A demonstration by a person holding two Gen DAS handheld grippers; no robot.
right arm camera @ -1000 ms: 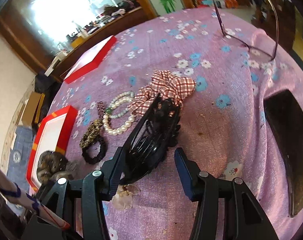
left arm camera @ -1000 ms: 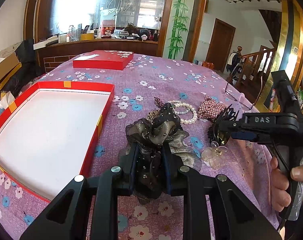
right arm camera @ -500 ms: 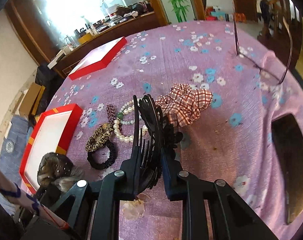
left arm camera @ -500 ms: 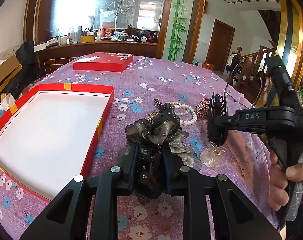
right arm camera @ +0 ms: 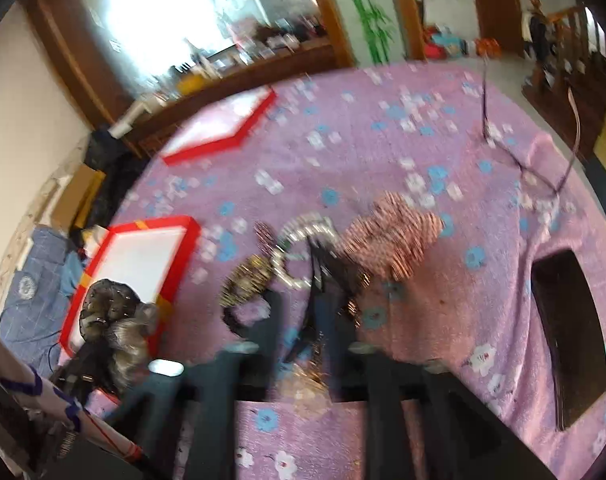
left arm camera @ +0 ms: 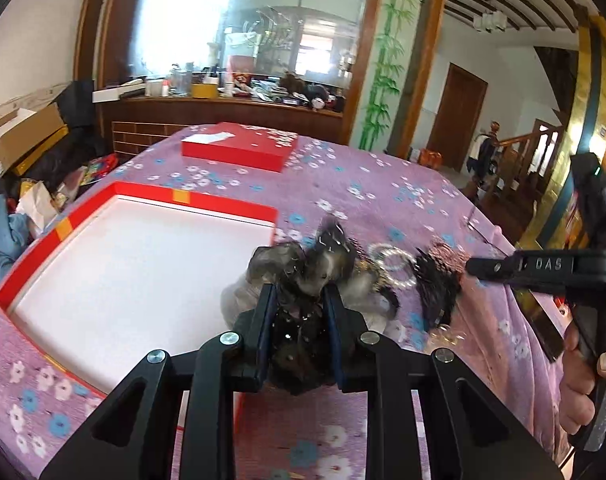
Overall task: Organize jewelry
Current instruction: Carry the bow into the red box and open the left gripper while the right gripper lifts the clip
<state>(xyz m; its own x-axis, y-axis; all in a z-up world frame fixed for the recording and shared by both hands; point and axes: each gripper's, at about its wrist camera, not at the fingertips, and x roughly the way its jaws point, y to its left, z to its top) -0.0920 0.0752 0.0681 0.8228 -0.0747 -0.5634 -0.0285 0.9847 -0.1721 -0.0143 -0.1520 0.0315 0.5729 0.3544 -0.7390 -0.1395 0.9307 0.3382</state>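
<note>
My left gripper [left arm camera: 300, 300] is shut on a dark grey organza hair bow [left arm camera: 303, 268] and holds it above the right edge of the open red box [left arm camera: 223, 204] with a white lining. The bow also shows at the lower left of the right wrist view [right arm camera: 111, 316]. My right gripper [right arm camera: 303, 320] is shut on a black claw hair clip [right arm camera: 323, 276], lifted above the purple floral cloth; it shows in the left wrist view [left arm camera: 439, 280]. On the cloth lie a pearl bracelet [right arm camera: 303, 236], a red plaid scrunchie [right arm camera: 395, 236], a leopard scrunchie [right arm camera: 247, 280] and a black hair tie [right arm camera: 235, 320].
The red box lid [left arm camera: 239, 148] lies at the far side of the table. Glasses [right arm camera: 523, 148] sit at the right edge. A dark phone [right arm camera: 571, 336] lies on the cloth at right. A wooden counter with clutter [left arm camera: 231, 92] stands behind.
My left gripper has lifted the bow and moved it left toward the red box. My right gripper, shut on the claw clip, has moved too; its view is blurred.
</note>
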